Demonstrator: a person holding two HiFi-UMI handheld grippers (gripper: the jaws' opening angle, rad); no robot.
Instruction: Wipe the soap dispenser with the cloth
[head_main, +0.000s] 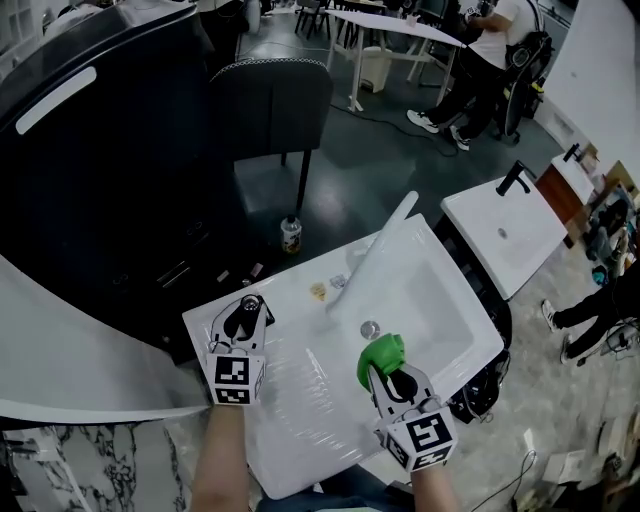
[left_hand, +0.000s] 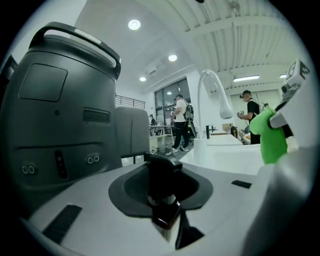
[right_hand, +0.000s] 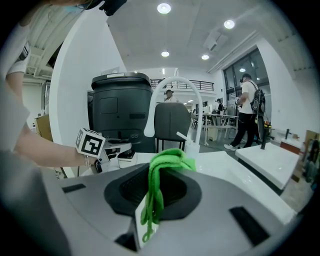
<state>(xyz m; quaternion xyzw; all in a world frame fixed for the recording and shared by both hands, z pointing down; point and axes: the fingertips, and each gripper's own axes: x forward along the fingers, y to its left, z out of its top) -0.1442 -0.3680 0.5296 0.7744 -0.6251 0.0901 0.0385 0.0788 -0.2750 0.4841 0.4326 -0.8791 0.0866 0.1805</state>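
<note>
Soap dispenser (left_hand: 161, 181) pinched in left tongs (head_main: 246, 310) (black-topped), green cloth (head_main: 381, 353) clamped in right tongs (head_main: 388, 371), white faucet (head_main: 375, 250) beyond

Lab-like test hall with freestanding washbasins (head_main: 455, 330), office chair (head_main: 270, 105), worktables (head_main: 385, 22)

soap dispenser (left_hand: 161, 180): dark body, black pump head, pale collar; upright; clamped between my left tongs (left_hand: 167, 220) at the left edge of the white bench (head_main: 300, 400) | cloth (right_hand: 167, 161): bright green, bunched, folds hanging down; pinched in my right tongs (right_hand: 146, 222) beside the basin (head_main: 440, 300); apart from the soap dispenser
</note>
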